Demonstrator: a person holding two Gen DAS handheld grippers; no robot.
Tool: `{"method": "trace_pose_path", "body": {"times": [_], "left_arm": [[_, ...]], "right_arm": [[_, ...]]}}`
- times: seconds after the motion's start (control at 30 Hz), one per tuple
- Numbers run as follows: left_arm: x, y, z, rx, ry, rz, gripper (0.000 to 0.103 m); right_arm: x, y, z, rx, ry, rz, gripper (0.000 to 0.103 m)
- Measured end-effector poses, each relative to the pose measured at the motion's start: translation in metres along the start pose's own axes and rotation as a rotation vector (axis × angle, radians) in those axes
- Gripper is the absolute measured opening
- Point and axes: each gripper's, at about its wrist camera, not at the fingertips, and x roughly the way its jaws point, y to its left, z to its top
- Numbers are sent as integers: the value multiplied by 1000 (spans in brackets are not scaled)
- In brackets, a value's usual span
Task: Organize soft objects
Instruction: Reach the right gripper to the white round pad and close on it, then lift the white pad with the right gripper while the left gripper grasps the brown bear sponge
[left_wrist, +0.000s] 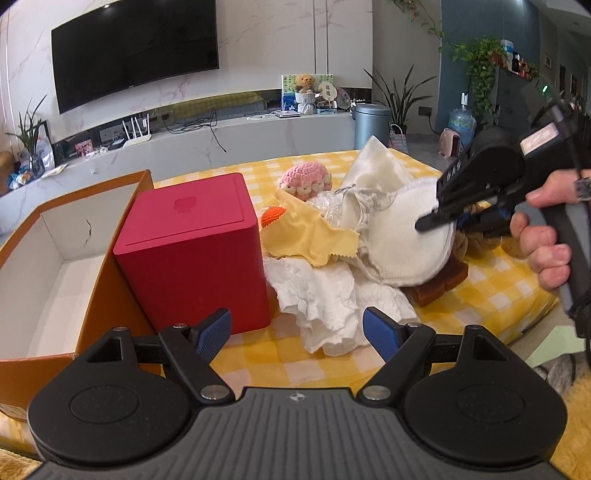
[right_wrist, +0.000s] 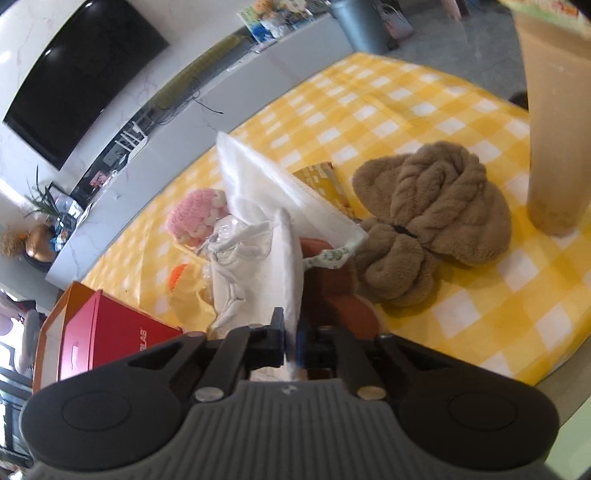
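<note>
A pile of soft things lies on the yellow checked tablecloth (left_wrist: 491, 280): a white round pad (left_wrist: 402, 236), a yellow cloth (left_wrist: 314, 236), crumpled white tissue (left_wrist: 321, 302), a pink crocheted toy (left_wrist: 304, 179) and a white satin pouch (left_wrist: 376, 166). My right gripper (left_wrist: 430, 221) is shut on the white pad's edge and holds it on edge in the right wrist view (right_wrist: 286, 266). My left gripper (left_wrist: 297, 332) is open and empty, just in front of the tissue. A brown plush towel (right_wrist: 428, 225) lies to the right.
An open orange box (left_wrist: 55, 266) with a white inside stands at the left. A red cube box (left_wrist: 192, 251) stands against it. A brown block (left_wrist: 439, 286) lies under the pad. A tall beige cylinder (right_wrist: 554, 129) stands at the table's right.
</note>
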Motion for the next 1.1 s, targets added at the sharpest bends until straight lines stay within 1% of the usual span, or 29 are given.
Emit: {"method": "trace_pose_path", "body": {"times": [0.1,0.17,0.27,0.4,0.47,0.53,0.6,0.63,0.7,0.8,0.9,0.93,1.1], "left_arm": [[-1,-4,-2,36,-3,-4,93],[0,-8,-3,62,-6,1,93],[3,-12,0,75,-3,0,93],[7,-15,7,52,6,-37,93],[6,-22,10,67,-28,-46,94],[6,-30,13,92,-56,-61,96],[13,-40,18,106,-52,-88,96],[17,-43,20,103,-43,-105,96],[26,-50,25,81,-24,-158,96],[40,-59,33,40,-7,-216,96],[57,-68,39,32,19,-259,96],[64,-72,40,33,32,-269,96],[97,-83,49,15,86,-314,96]], "right_arm": [[-17,1,-2,-15,-35,108,2],[-29,3,-3,-20,-58,157,2],[-50,8,-2,-25,-124,236,2],[-87,17,-2,-60,-263,277,2],[-104,19,-1,-66,-333,281,2],[-119,22,-1,-81,-400,227,2],[-128,22,-3,-92,-453,163,2],[-130,22,-3,-99,-467,122,2],[-129,19,-4,-121,-467,41,2],[-113,8,-1,-118,-409,-40,2],[-95,-9,4,-87,-343,-164,2],[-90,-15,5,-78,-316,-189,2],[-67,-32,4,-65,-214,-212,2]]}}
